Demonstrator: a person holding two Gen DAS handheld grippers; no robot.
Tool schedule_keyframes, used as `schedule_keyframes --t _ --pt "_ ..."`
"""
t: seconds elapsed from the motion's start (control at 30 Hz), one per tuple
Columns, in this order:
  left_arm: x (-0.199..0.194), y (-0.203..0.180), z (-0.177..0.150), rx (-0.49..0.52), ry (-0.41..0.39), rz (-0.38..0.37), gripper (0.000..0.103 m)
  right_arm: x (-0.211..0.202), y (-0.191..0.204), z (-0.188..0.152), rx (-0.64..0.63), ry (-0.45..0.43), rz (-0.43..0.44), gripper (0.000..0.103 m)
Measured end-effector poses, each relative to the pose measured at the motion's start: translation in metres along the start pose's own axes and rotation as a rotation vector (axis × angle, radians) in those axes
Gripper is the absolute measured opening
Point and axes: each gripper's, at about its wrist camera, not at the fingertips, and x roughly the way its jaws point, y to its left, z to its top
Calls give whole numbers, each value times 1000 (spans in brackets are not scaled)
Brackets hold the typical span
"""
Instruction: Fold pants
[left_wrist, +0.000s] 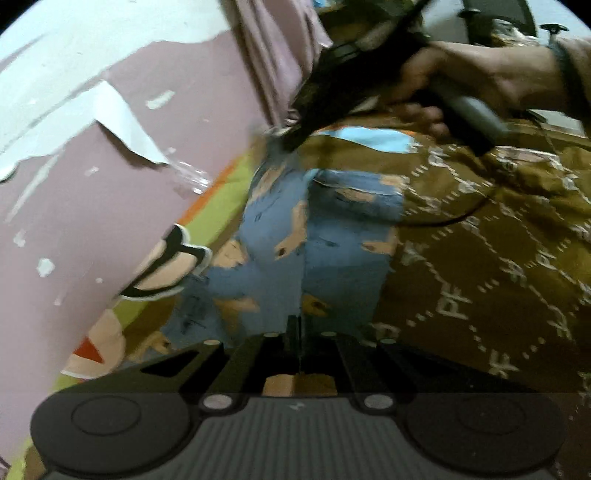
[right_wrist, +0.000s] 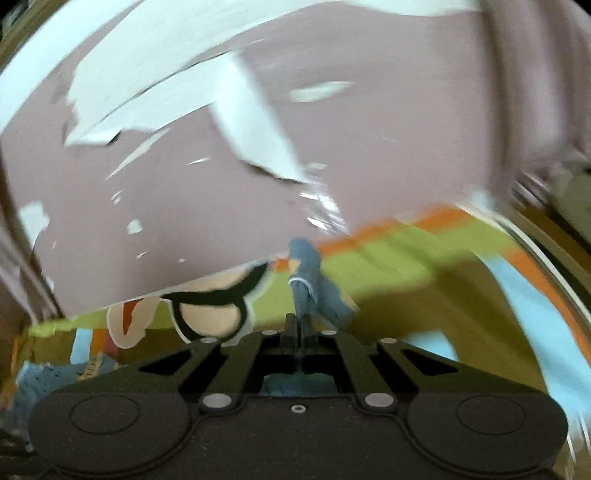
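Observation:
The pants (left_wrist: 314, 240) are blue with tan prints and lie stretched over a brown patterned bedcover (left_wrist: 480, 258). My left gripper (left_wrist: 295, 325) is shut on the near edge of the pants. The right gripper shows in the left wrist view (left_wrist: 291, 144), held by a hand, pinching the far end of the pants. In the right wrist view my right gripper (right_wrist: 299, 325) is shut on a bunched fold of the blue pants (right_wrist: 306, 273), lifted above the bed. The view is blurred.
A pink wall with peeling white patches (left_wrist: 110, 166) runs along the left of the bed. A green and orange cartoon sheet (right_wrist: 406, 266) lies under the brown cover. A black cable (left_wrist: 443, 221) crosses the cover.

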Motion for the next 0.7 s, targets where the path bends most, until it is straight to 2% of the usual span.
schedule_keyframes --t 0.1,0.2,0.27,0.33,0.4,0.47,0.57,0.7 --pt "7 -8 -10 30 23 -44 0 -14 -23 -42 92 25 -57 1" --pt "15 -14 -16 57 42 -60 0 -4 -37 -68 153 96 -66 3" --pt "18 -16 -16 59 48 -65 0 1 -43 -75 192 119 -61 16" --pt "18 -14 -16 49 50 -64 0 2 -46 -75 222 102 -34 22" --pt "17 -13 -15 43 49 -57 0 4 -47 -71 226 84 -25 35" --pt "17 -12 -13 39 53 -55 0 10 -51 -67 231 84 -24 41" --pt "16 -13 -13 45 53 -50 0 13 -59 -59 261 72 -49 43" --pt "16 -14 -13 50 52 -44 0 20 -76 -49 351 67 -80 42"
